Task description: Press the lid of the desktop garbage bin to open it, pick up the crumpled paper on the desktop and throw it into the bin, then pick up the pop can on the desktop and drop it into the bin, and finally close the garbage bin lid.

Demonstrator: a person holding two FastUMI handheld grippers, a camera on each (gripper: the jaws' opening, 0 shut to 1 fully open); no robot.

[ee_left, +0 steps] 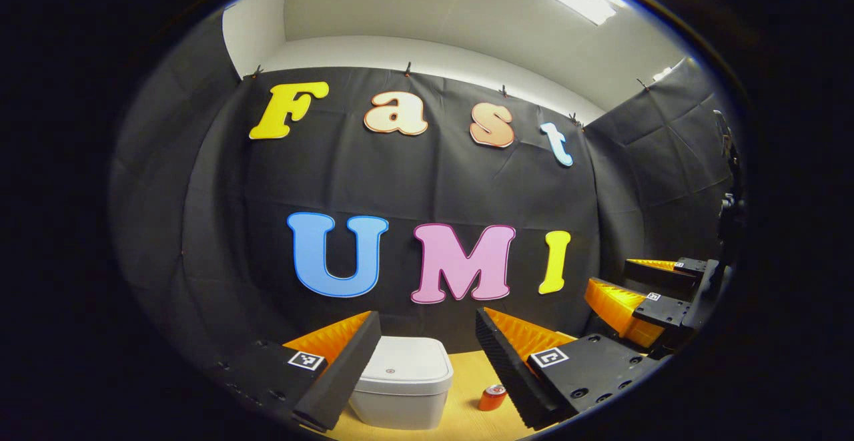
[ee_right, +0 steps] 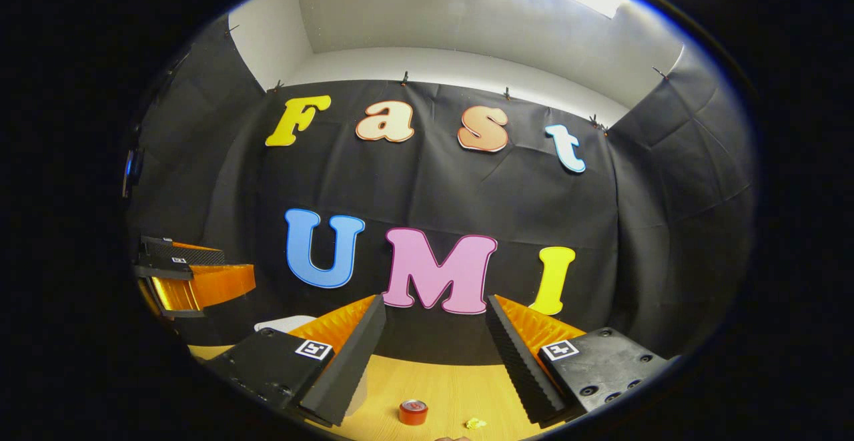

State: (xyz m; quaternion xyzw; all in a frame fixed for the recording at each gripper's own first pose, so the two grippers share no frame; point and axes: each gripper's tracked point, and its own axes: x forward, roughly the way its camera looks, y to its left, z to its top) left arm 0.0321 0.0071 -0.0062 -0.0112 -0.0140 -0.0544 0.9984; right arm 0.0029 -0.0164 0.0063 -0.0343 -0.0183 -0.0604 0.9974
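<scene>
In the left gripper view the left gripper [ee_left: 427, 367] hangs above the pale wooden table [ee_left: 467, 414] with its jaws spread wide and nothing between them; the white plastic garbage bin [ee_left: 400, 381] with rounded corners stands near the table's far edge, its lid down; the small red pop can [ee_left: 492, 397] stands upright just beside the bin, apart from it; the right gripper [ee_left: 640, 287] shows further off, also wide and empty. In the right gripper view the right gripper [ee_right: 434, 361] is held wide; the can [ee_right: 413, 412] stands on the table, and the small yellowish crumpled paper [ee_right: 475, 423] lies near it, not touching.
</scene>
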